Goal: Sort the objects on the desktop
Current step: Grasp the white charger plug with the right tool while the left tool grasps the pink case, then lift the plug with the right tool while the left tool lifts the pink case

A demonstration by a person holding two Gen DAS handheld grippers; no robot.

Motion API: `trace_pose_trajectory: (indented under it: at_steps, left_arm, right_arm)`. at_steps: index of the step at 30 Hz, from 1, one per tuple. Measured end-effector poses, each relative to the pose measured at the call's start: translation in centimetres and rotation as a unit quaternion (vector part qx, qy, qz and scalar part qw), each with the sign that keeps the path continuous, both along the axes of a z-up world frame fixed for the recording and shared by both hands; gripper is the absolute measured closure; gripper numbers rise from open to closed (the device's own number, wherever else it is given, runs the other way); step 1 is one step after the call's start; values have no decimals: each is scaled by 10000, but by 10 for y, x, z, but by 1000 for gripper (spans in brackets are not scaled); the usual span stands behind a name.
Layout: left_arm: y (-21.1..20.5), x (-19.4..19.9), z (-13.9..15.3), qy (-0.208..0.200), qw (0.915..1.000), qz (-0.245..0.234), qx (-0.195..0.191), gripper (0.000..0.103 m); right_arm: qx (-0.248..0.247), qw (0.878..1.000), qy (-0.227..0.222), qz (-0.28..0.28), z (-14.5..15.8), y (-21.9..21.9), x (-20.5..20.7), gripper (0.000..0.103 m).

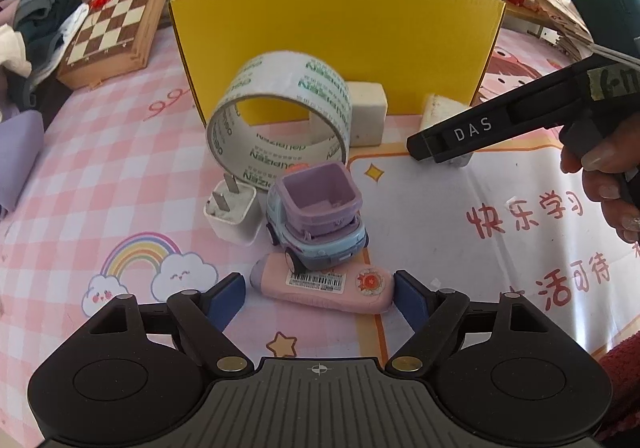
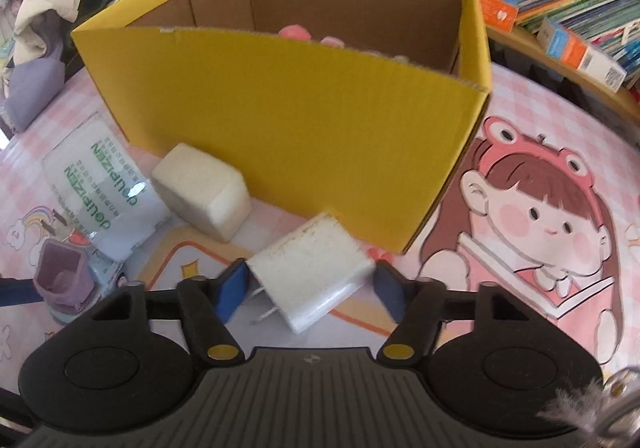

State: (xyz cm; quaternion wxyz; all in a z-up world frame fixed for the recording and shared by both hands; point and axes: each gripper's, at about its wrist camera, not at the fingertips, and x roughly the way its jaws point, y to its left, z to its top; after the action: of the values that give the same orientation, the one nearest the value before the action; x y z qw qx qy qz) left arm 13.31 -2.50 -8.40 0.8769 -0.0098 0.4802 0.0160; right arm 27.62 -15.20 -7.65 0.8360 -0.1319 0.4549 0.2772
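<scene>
Left gripper (image 1: 320, 294): jaws wide, straddling the pink pen-like case (image 1: 320, 284), no squeeze.
Crowding it: toy truck (image 1: 316, 216), tape roll (image 1: 280, 116), small charger (image 1: 232, 214).
Right gripper (image 2: 308, 288): white power adapter (image 2: 312, 268) between jaws; left pad touching, right apart.
Yellow box (image 2: 300, 136): pink items inside.

Contents of the yellow box (image 2: 280, 136) are largely concealed behind its near wall; only pink tops of an unidentified item (image 2: 296, 32) clear the rim. In the left wrist view, the right gripper (image 1: 440, 152) covers most of the white charger (image 1: 438, 110), and the roll of tape (image 1: 280, 108) is motion-blurred. The person's hand (image 1: 612, 176) is cut off by the picture's right edge.
</scene>
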Motion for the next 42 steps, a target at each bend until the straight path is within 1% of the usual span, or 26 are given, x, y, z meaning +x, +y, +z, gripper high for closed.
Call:
trace_pose_trajectory:
  at_steps: [3,12,18,25,42]
  left_arm:
    - [0,0,0,0,10000,18,-16,25]
    - [2,-2,2,-78,10000,9,-42,25]
    - [3,-7,11,-261,9997,1,26,26]
    - [8,-14,20,-443,9990,-10,-13,26]
    - [15,-33,28,-629,9974,-344,-63,26]
  right_arm:
    - [3,10000,21,0,0,0,0,39]
    - [147,9998,88,-73,8,-6,-7,40]
    - [211,9997,62,-138,14,-10,-20,40]
    - [258,9994,4,-238,23,-15,-37,40]
    - [192,9983,-116,-539,31,-19,-77,40]
